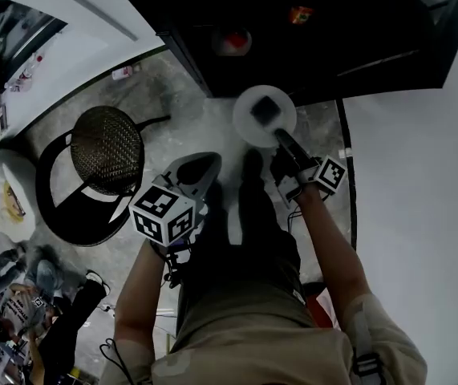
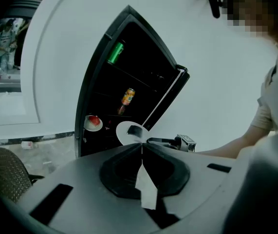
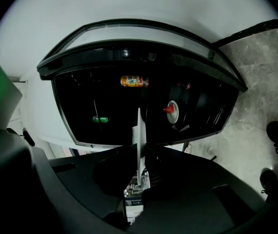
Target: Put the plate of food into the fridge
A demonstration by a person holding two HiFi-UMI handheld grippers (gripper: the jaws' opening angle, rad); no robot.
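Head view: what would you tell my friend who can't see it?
Seen from above, the right tongs grip a white plate with a dark piece of food, held before the open black fridge. The left tongs hang shut and empty near a woven chair.

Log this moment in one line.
right hand-held gripper: shut on plate of food | left hand-held gripper: shut, empty | fridge: open | placement: not yet inside

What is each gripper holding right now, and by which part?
The right gripper holds the white plate by its near rim. The left gripper holds nothing; its jaws are together.
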